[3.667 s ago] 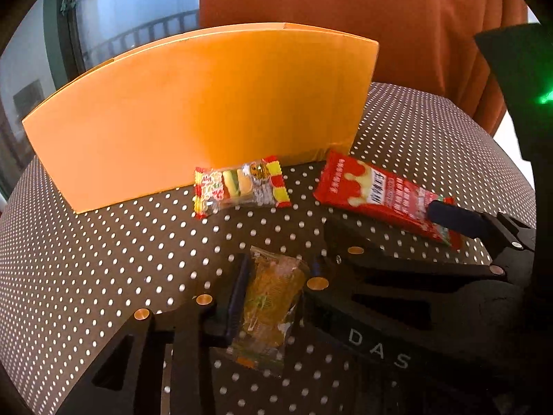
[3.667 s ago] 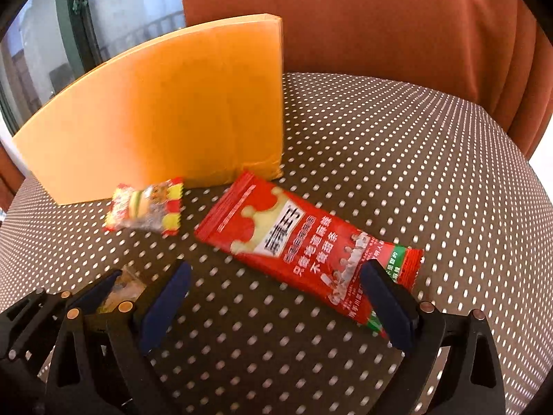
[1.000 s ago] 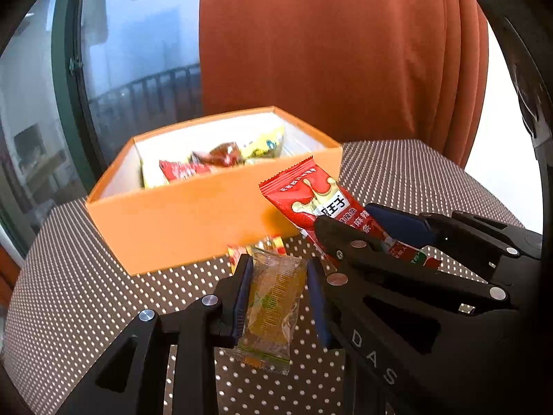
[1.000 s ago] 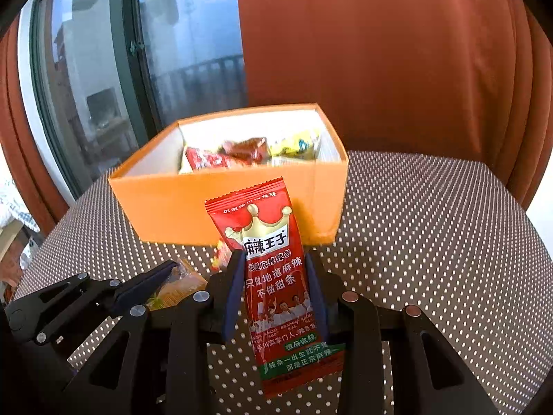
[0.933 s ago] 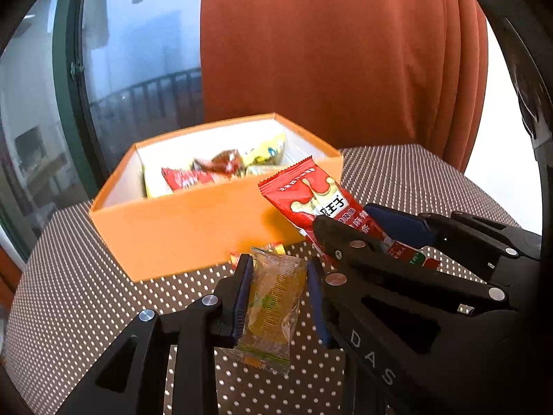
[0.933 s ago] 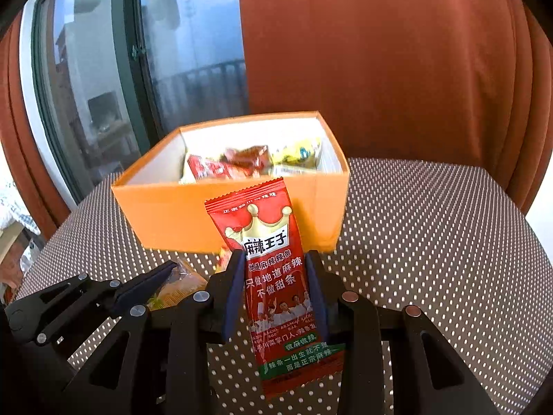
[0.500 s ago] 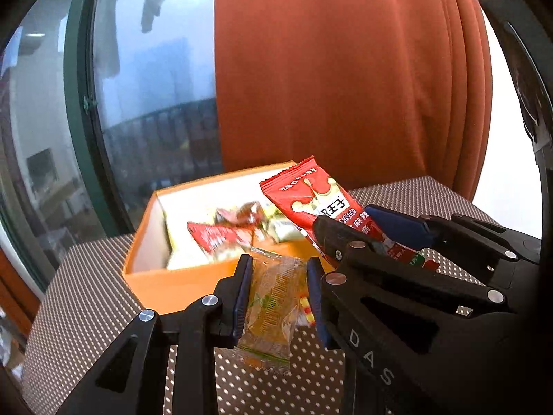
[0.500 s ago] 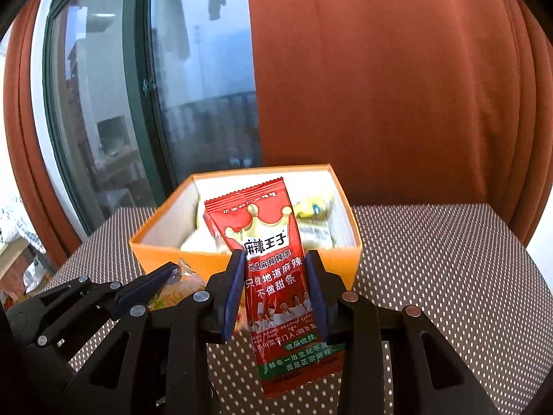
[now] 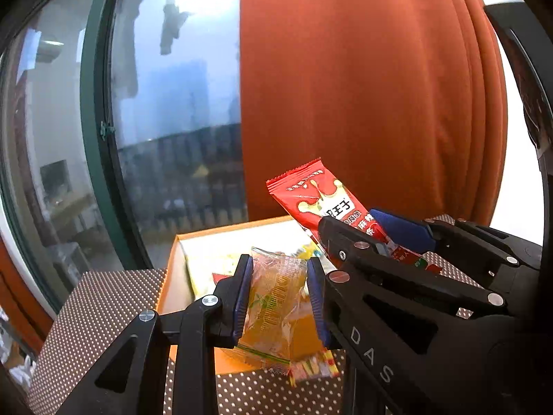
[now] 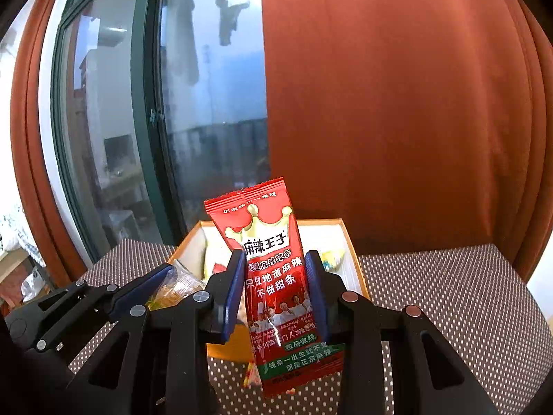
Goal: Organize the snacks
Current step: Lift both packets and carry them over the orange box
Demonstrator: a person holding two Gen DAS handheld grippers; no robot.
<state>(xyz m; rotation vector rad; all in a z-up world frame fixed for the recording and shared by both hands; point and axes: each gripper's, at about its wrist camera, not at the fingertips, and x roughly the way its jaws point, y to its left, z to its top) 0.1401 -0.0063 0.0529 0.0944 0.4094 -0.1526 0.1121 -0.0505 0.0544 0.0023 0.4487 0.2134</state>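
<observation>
Clamping a clear yellow packet, the left gripper holds it above the orange box. Beside it, the right gripper pinches a red packet upright. Dotted tablecloth, window and rust curtain lie around.

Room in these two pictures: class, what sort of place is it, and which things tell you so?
Probably a room in a home, beside a big window. The clues: a tall rust-orange curtain, a dark-framed window with a railing outside, and a table with a dotted cloth holding an orange box of snacks.
</observation>
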